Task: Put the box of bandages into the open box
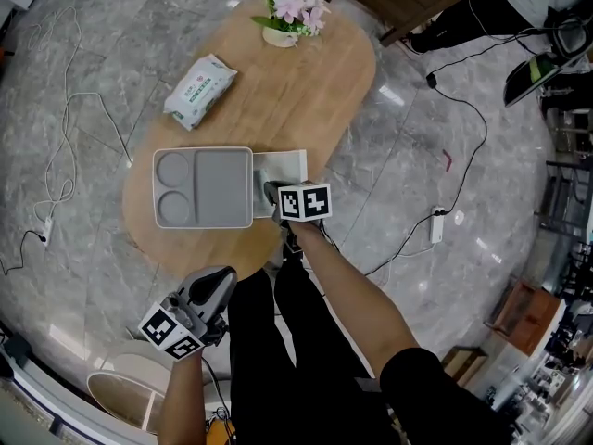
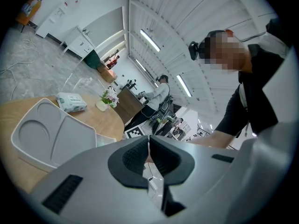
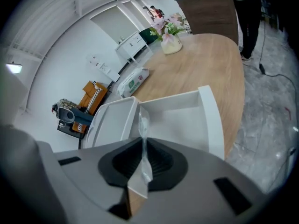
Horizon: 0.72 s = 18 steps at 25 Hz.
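Bandage box (image 3: 141,169) was pinched in the right claw (image 3: 141,146), jaws nearly closed on its thin faces. It sat edge-on to that claw's camera, long axis running out along the jaws and past the tips. Left to right: left claw (image 2: 149,146) hung off the near edge of the table (image 1: 306,91), by the person's lap, jaws together with nothing between them, well back from everything, so out of play. Grey compartment tray (image 1: 222,188) sat just left of the right claw, touching or almost touching the open box (image 3: 211,125); couldn't tell which. Open box lay directly ahead of and below the right claw's tips: white, top open, floor bare as far as visible. Right claw was pitched steeply down, so the bandage box's leading end pointed into the opening, over the part next to the tray-side wall. Open box's long side appeared to run across the claw's line, so my read: the bandage box enters end-first, crosswise to it. Fit looked OK, with little margin at the tray-side wall. Right hand was the only one placed for the drop; next move judged as a short lowering, then release. Wipes pack (image 1: 199,89) and flower pot (image 1: 295,12) were far beyond the tips, no conflict.
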Each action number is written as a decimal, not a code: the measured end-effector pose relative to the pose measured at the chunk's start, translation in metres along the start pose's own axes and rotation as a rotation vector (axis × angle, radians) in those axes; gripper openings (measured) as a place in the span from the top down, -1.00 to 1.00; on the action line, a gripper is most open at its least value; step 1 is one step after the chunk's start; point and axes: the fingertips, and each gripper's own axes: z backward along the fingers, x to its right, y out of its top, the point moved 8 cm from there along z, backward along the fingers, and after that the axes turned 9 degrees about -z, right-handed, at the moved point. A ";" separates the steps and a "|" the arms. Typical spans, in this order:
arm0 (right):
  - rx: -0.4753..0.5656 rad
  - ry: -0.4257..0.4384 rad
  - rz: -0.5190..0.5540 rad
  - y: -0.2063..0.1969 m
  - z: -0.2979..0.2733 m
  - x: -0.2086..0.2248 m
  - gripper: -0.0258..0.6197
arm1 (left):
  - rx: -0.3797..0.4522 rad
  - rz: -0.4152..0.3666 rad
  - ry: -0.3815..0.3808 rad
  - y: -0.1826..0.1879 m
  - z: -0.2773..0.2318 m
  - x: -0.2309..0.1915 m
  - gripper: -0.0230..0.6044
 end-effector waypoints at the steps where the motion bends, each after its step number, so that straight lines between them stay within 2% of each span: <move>1: 0.001 -0.012 0.014 0.000 0.000 0.000 0.82 | 0.001 0.000 -0.001 0.000 0.001 0.000 0.85; 3: 0.003 -0.027 0.049 0.001 0.000 -0.001 0.77 | 0.003 0.000 -0.003 0.000 0.001 -0.001 0.85; 5: -0.001 -0.038 0.077 0.002 0.000 -0.003 0.62 | 0.003 0.002 -0.005 -0.001 0.001 -0.002 0.85; 11: -0.006 -0.112 0.170 0.006 0.002 -0.006 0.46 | 0.002 0.001 -0.014 0.000 0.000 0.002 0.85; 15: 0.031 -0.180 0.282 0.010 0.011 -0.009 0.44 | -0.002 -0.001 -0.019 0.000 -0.001 0.004 0.85; 18: 0.056 -0.192 0.312 0.012 0.016 -0.010 0.44 | 0.000 -0.004 -0.020 -0.001 -0.002 0.003 0.85</move>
